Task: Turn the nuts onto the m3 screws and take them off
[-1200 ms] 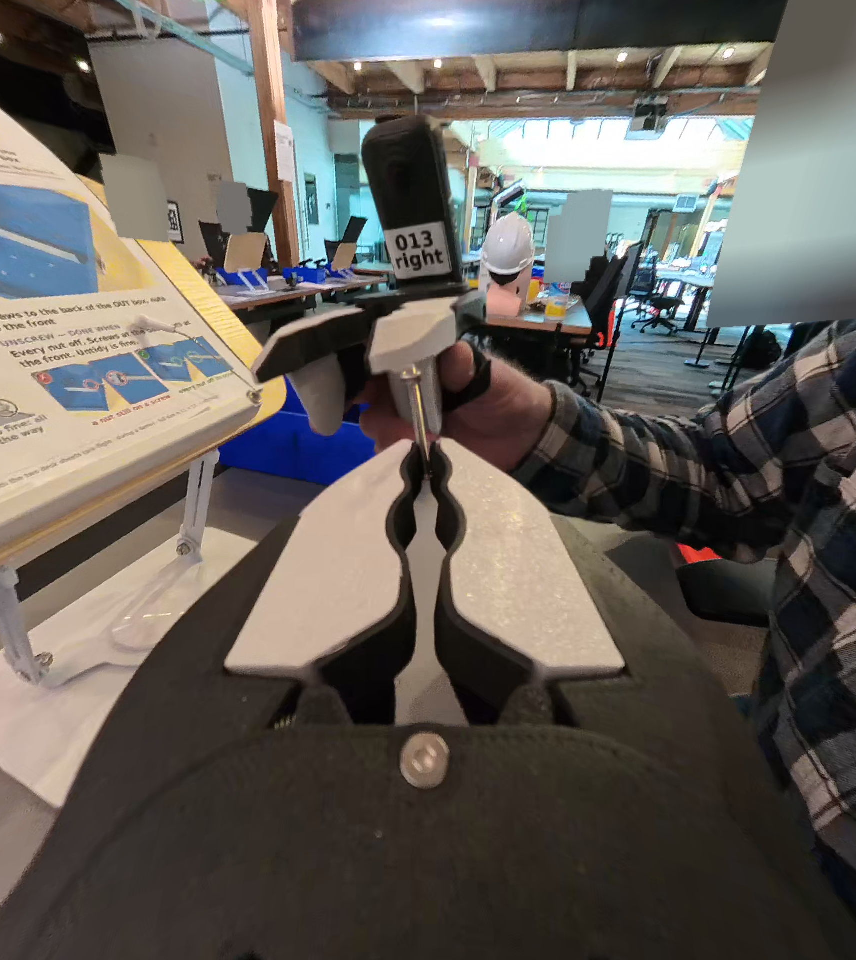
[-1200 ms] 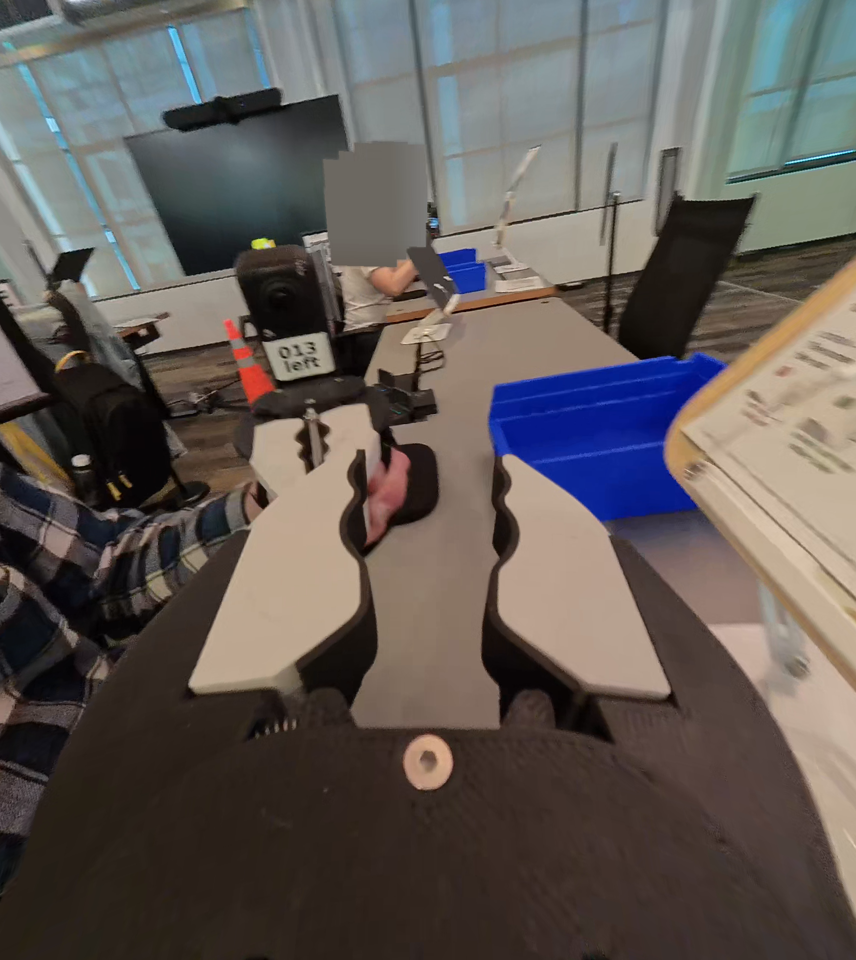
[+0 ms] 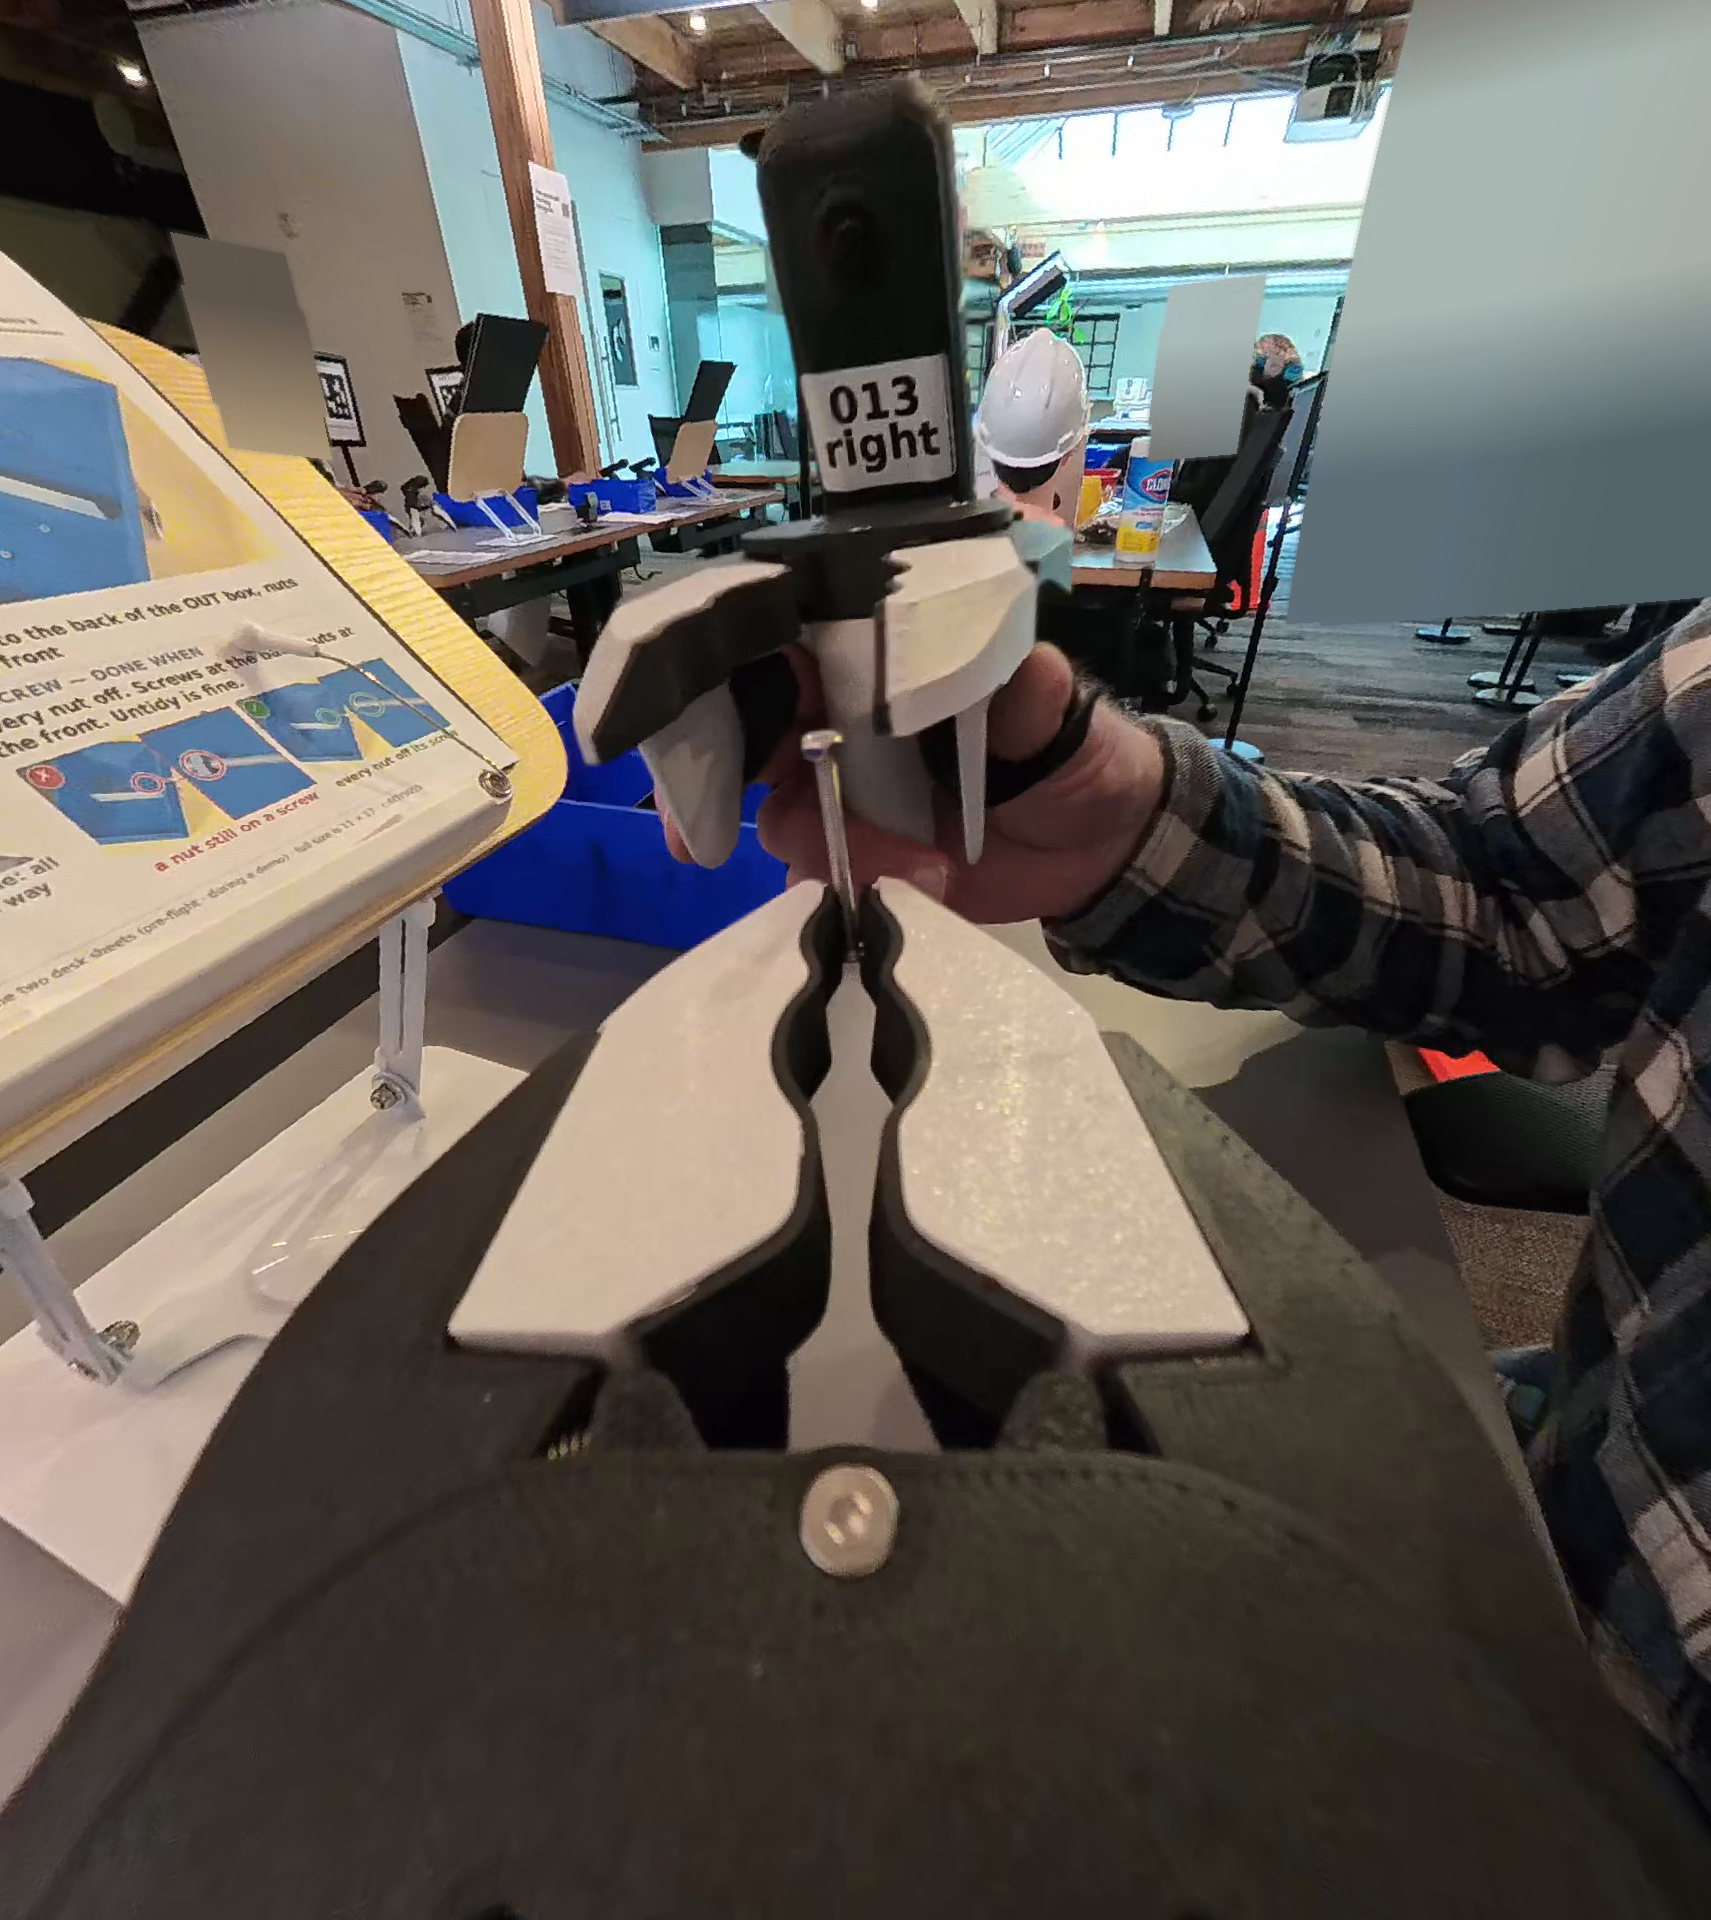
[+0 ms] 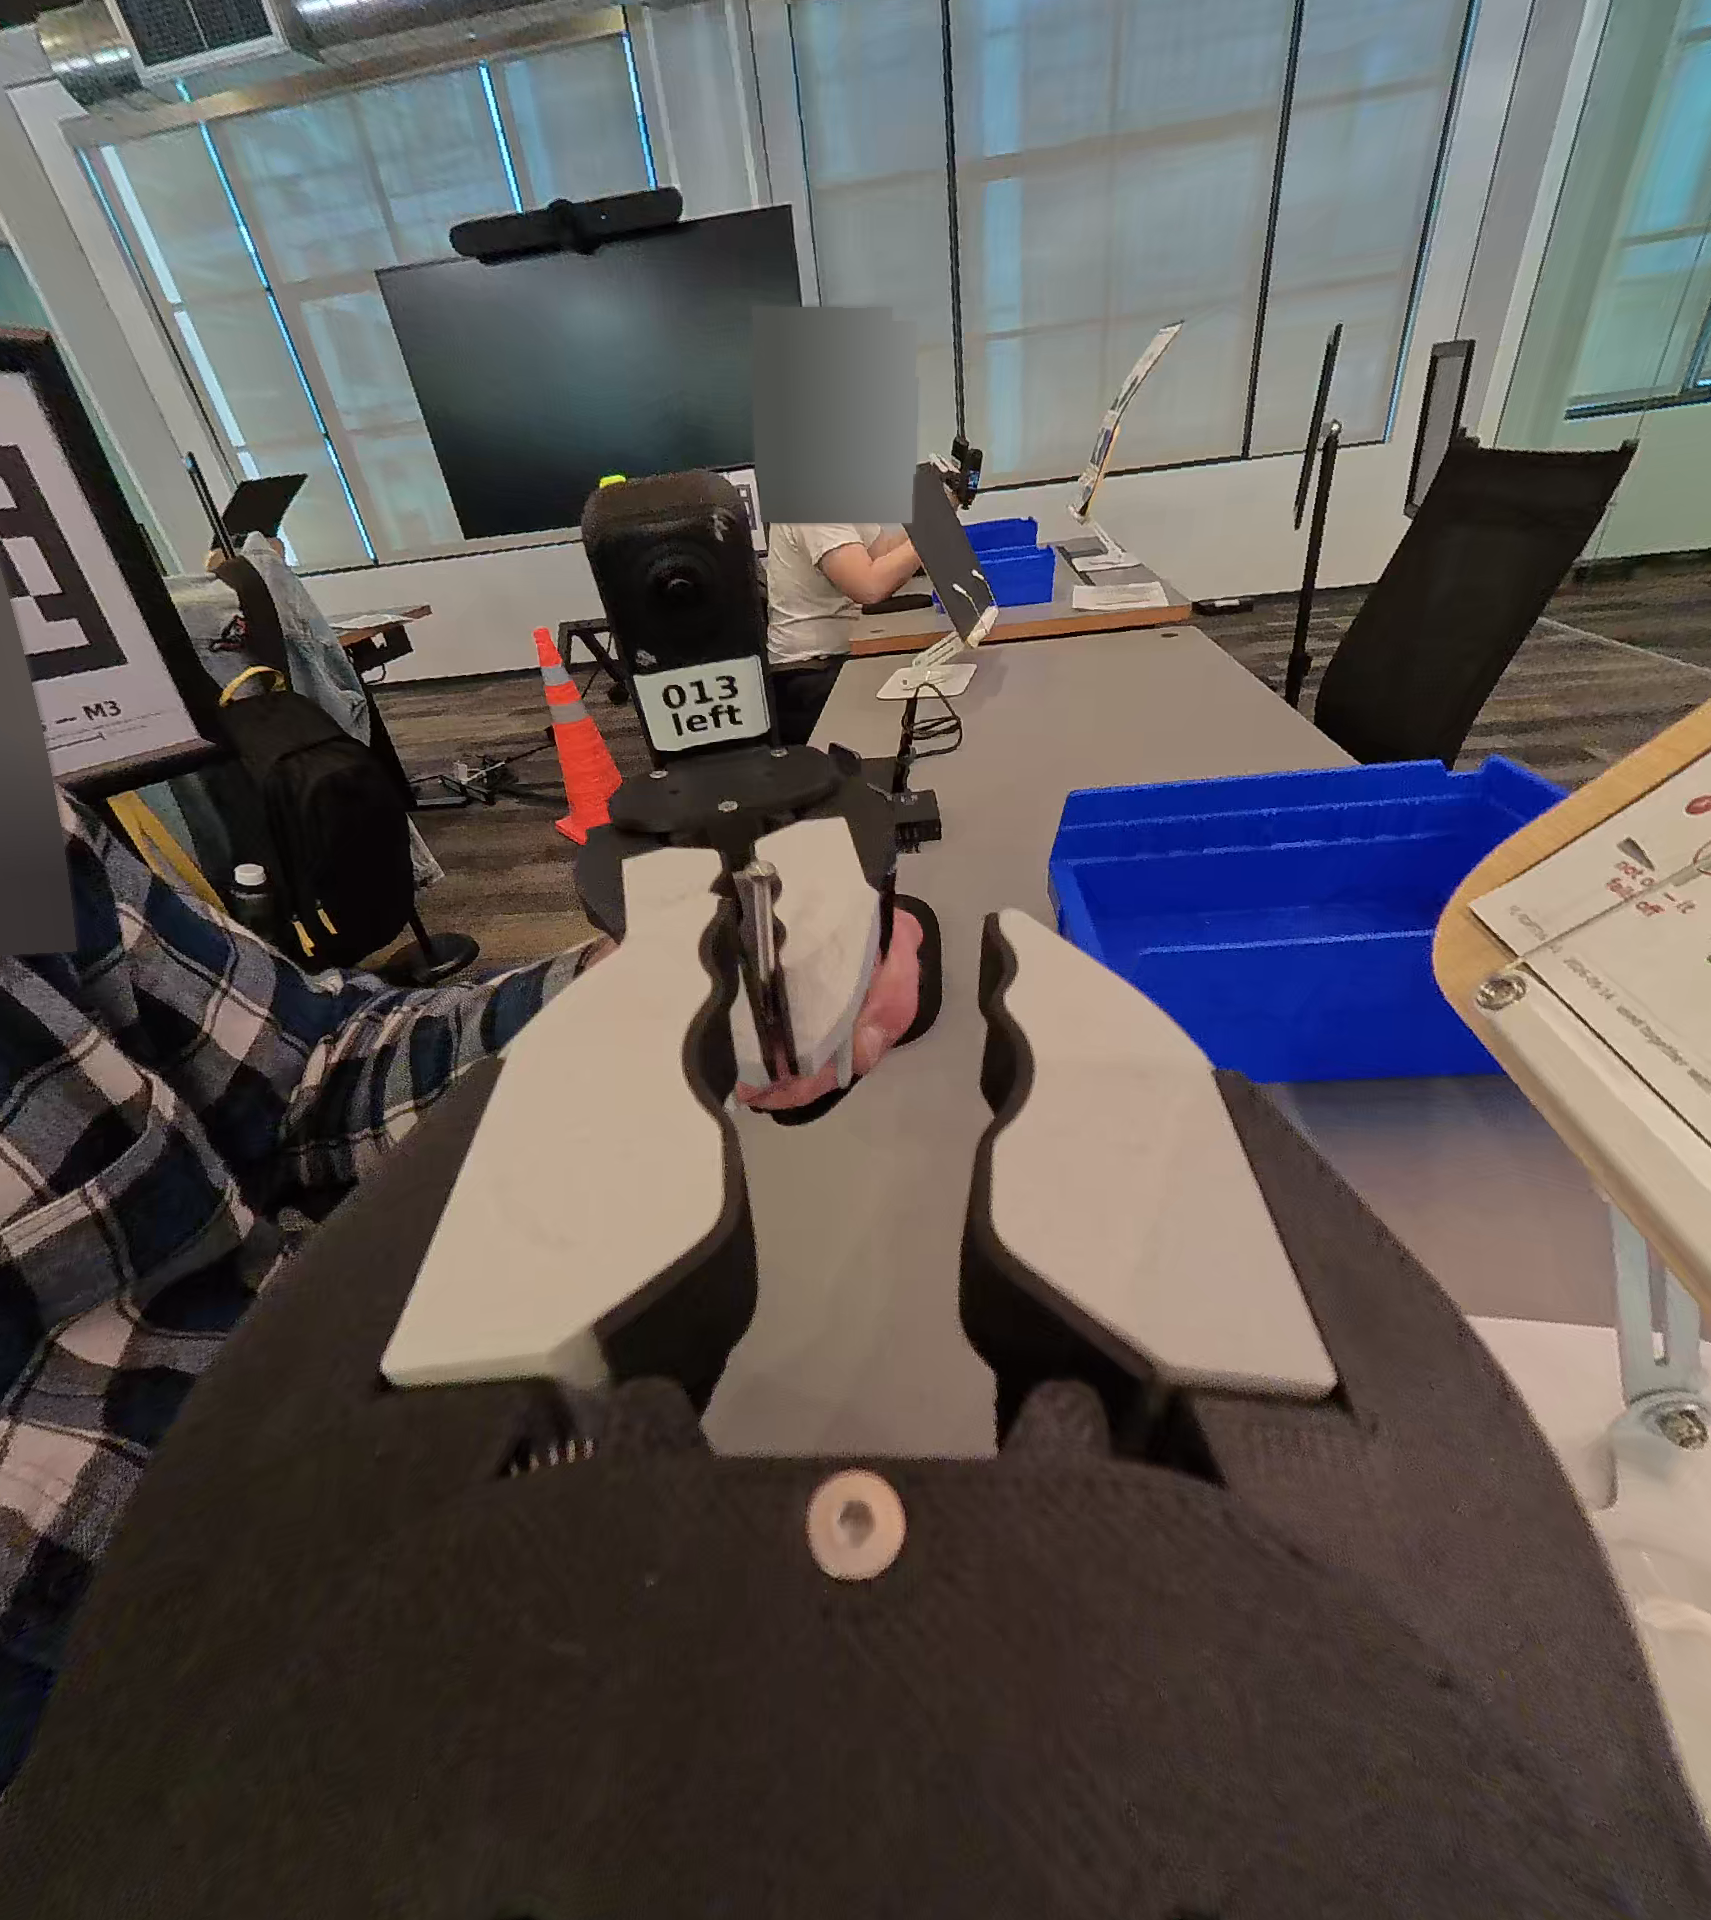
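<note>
Silver and slim, a long metal screw (image 3: 835,831) stands clamped by its lower end between the tips of the left tongs (image 3: 856,925), head up, both dark pads pressed against the shaft. The right tongs (image 4: 851,997) stand apart with nothing in them, close in front of the screw but not touching it. Each is held by a hand (image 3: 1017,821) in a plaid sleeve. Beyond, a blue plastic bin (image 4: 1277,914) sits on the grey worktop (image 4: 1090,717), beside a tilted wooden board carrying printed sheets (image 3: 155,727).
</note>
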Available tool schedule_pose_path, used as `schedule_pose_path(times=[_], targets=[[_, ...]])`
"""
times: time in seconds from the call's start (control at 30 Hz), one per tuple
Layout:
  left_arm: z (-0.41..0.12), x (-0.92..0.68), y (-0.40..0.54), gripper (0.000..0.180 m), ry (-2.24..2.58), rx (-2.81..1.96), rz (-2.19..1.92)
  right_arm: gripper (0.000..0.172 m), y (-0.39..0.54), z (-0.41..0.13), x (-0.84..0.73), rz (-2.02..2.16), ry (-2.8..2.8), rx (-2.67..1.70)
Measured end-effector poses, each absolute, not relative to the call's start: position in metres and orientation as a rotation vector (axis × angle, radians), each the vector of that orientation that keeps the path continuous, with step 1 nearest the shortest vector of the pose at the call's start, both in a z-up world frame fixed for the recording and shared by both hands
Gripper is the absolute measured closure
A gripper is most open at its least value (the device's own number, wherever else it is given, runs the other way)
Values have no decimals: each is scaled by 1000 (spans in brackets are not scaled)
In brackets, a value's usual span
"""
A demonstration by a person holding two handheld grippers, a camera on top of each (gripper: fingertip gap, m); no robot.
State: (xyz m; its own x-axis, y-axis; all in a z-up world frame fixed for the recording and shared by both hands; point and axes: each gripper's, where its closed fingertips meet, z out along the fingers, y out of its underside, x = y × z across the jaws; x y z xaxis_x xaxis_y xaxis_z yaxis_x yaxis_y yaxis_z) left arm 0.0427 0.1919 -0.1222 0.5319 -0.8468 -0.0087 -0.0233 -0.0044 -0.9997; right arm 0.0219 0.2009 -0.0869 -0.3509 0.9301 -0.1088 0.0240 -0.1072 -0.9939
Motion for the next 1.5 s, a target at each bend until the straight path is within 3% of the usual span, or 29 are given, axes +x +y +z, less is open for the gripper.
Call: schedule_pose_path(times=[1.5], targets=[[-122,53,194,177,819,-1448,-766,133,198,-85,21,1597,-1441,-1088]])
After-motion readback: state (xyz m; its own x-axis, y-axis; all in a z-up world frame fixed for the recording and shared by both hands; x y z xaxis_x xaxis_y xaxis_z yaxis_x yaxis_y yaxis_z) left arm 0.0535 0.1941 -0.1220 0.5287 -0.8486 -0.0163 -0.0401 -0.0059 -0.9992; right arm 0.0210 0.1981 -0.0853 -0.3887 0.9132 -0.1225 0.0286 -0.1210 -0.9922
